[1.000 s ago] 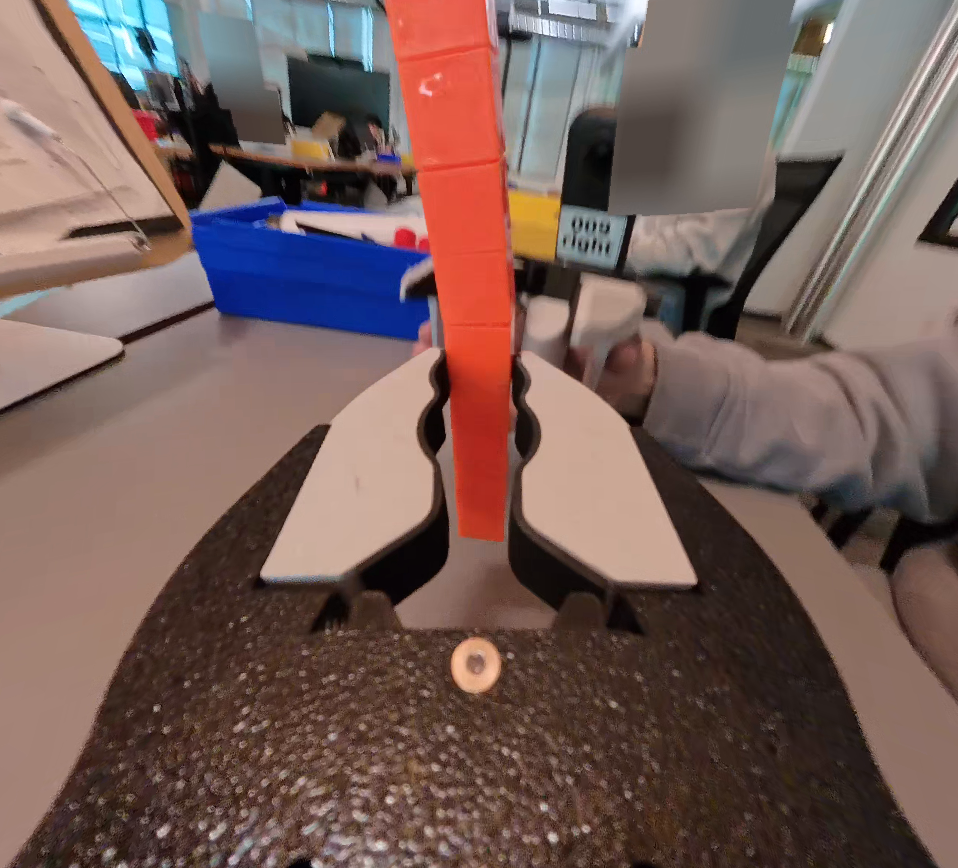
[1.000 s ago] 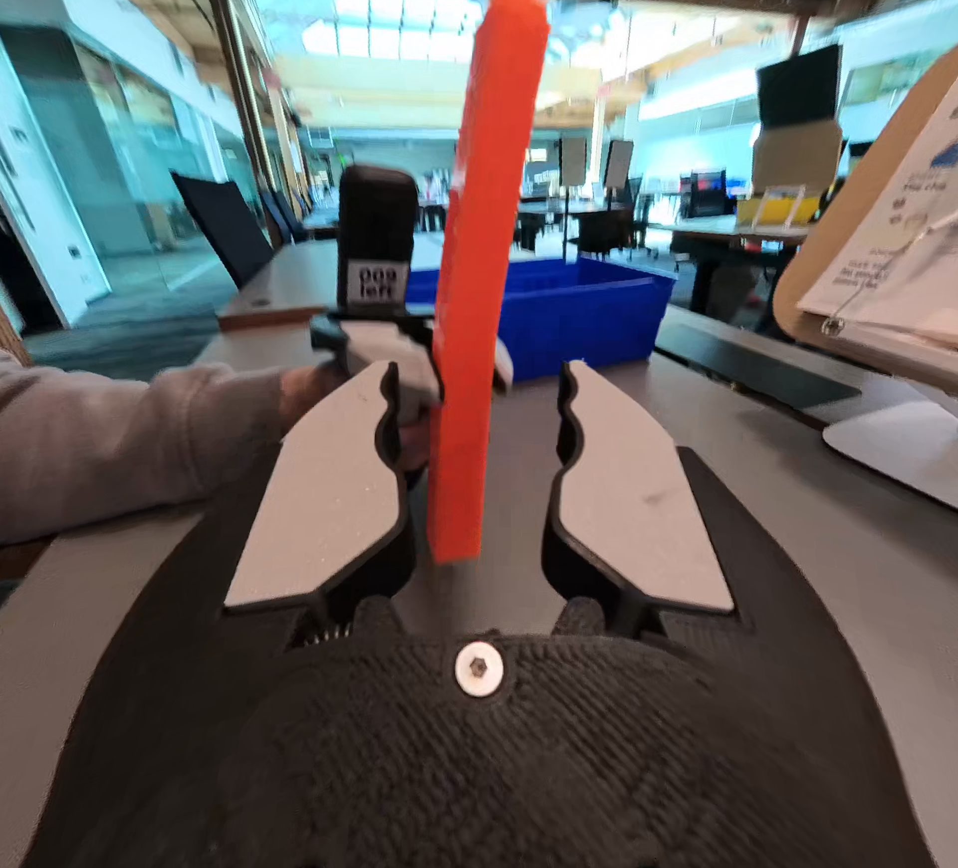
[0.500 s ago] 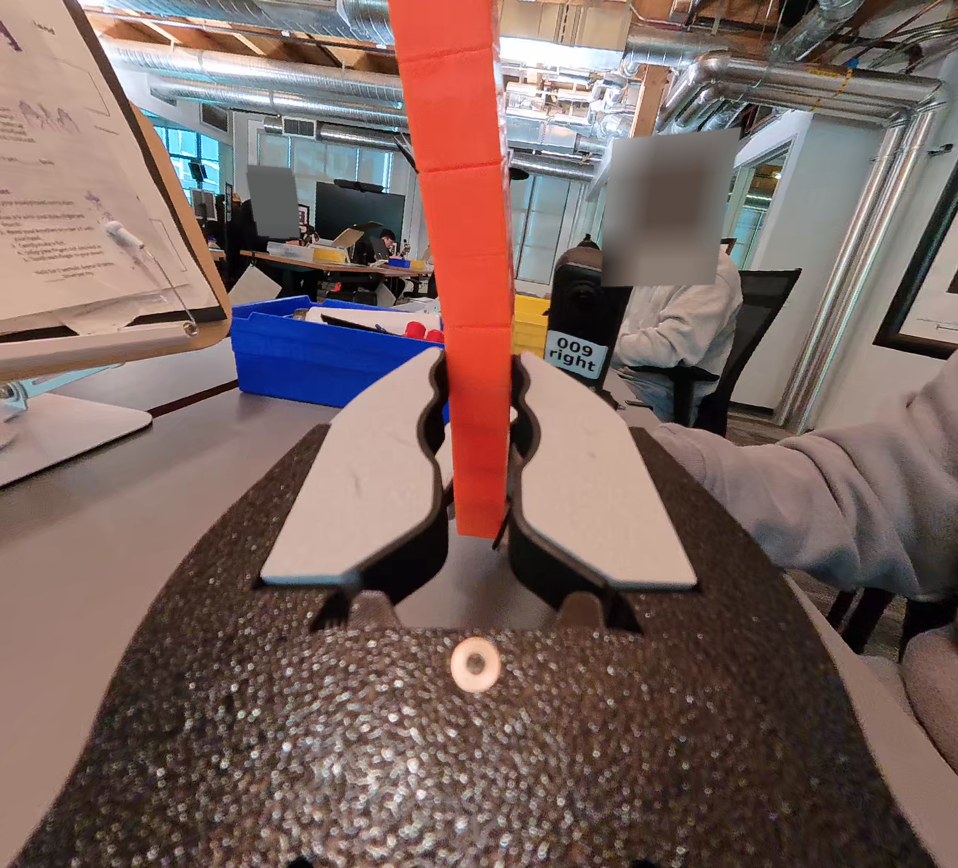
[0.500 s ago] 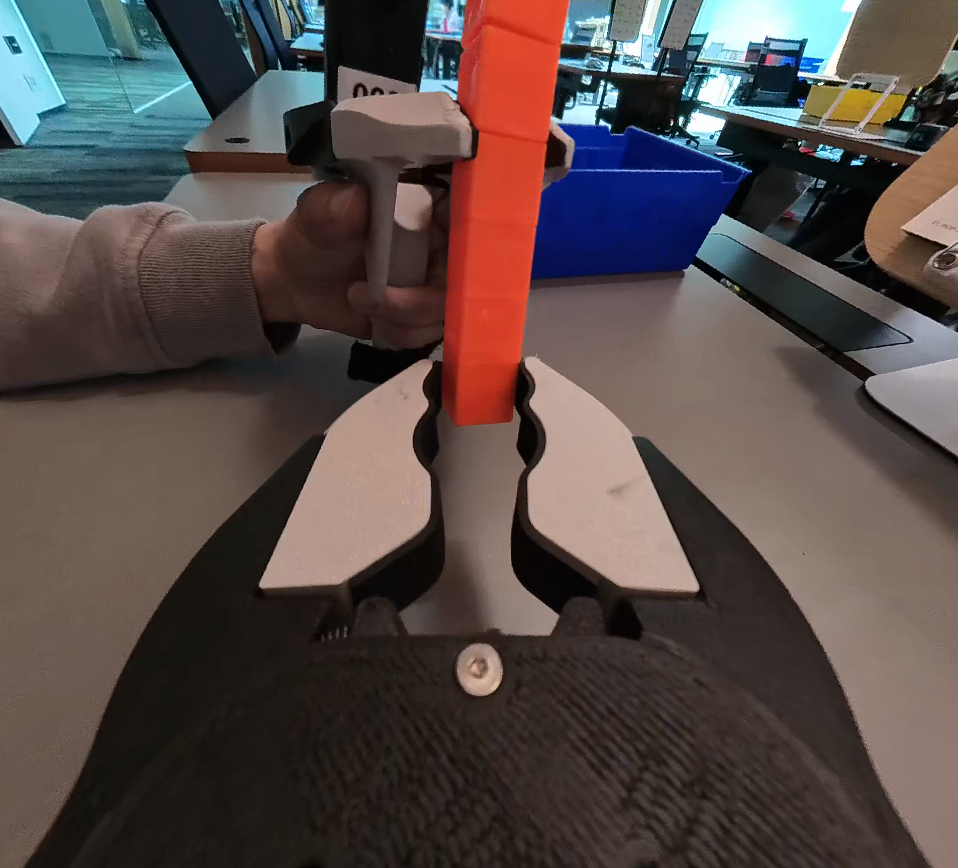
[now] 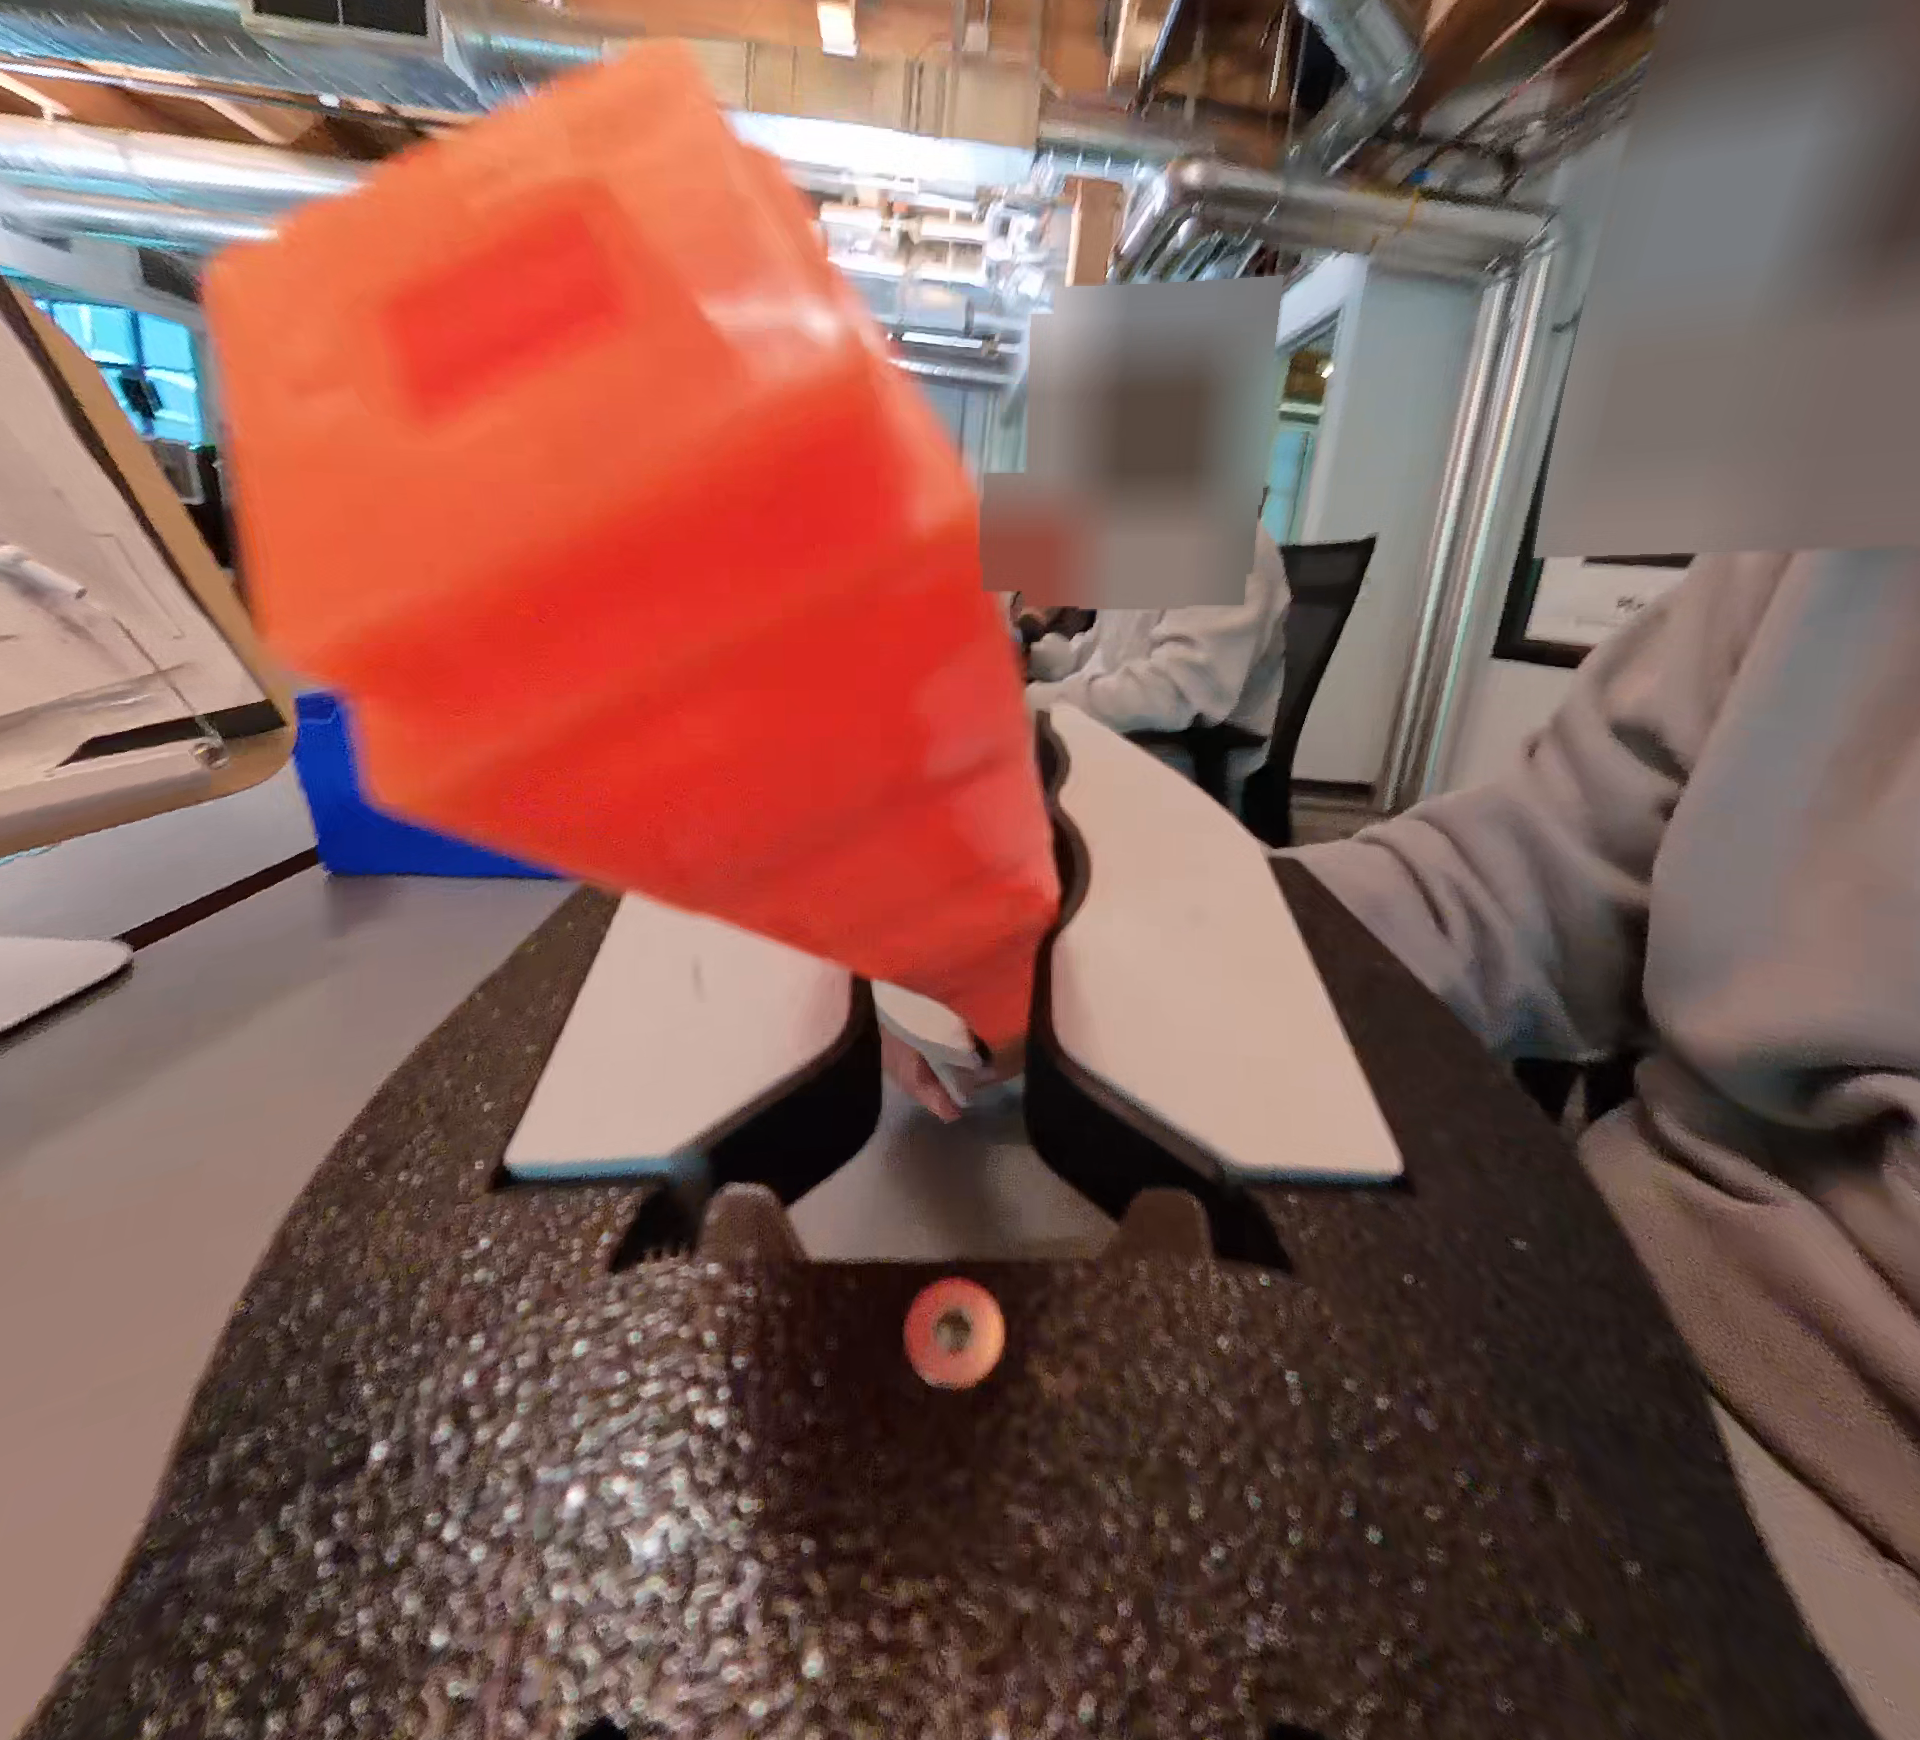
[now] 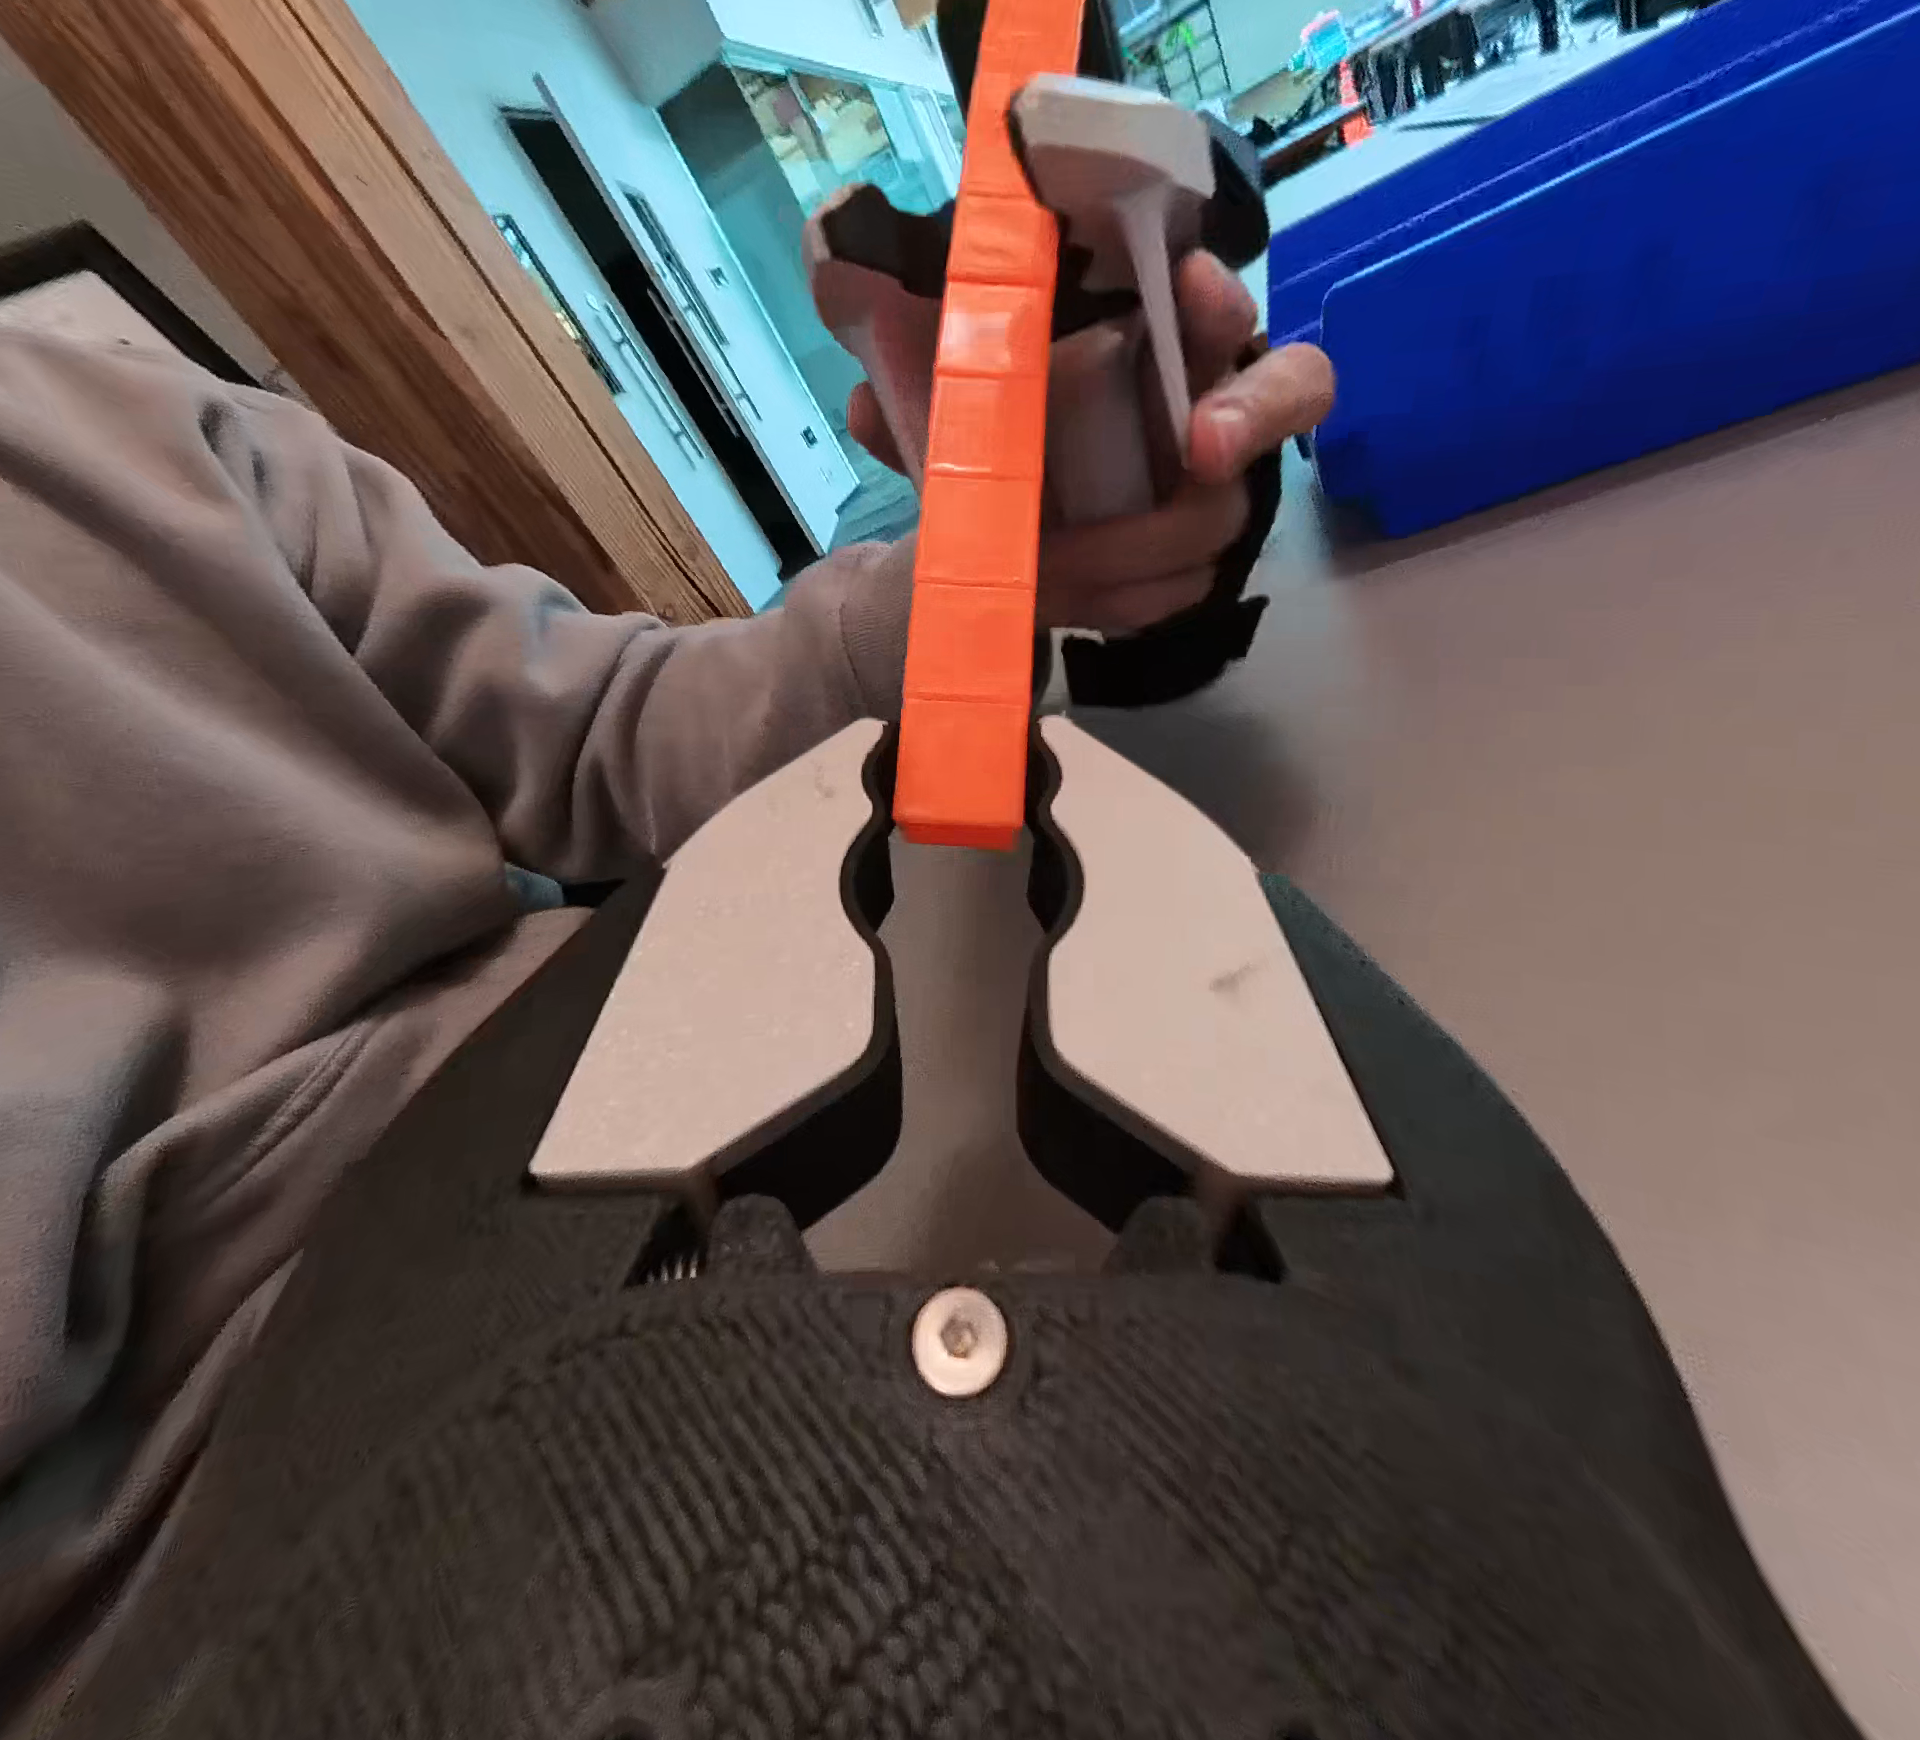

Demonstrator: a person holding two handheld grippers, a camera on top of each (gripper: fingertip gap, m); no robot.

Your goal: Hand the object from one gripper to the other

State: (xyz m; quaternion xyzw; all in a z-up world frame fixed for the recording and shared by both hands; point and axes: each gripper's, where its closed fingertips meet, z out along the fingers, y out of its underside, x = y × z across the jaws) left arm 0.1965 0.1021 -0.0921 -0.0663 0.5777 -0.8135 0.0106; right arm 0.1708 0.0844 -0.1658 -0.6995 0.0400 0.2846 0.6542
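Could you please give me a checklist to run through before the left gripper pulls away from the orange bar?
1. Right gripper shut on the orange bar: ok, both fingers press its lower end.
2. Depth of that grip: not ok, only the last segment sits between the fingertips.
3. Left gripper open: ok, a gap shows beside the bar in the left wrist view.
4. Bar free of the left fingers: not ok, its end lies against one finger.
5. Bar steady: cannot tell, it is blurred and leans towards the left camera.
6. Blue bin apart from the bar: ok, it stands off to the side on the table.
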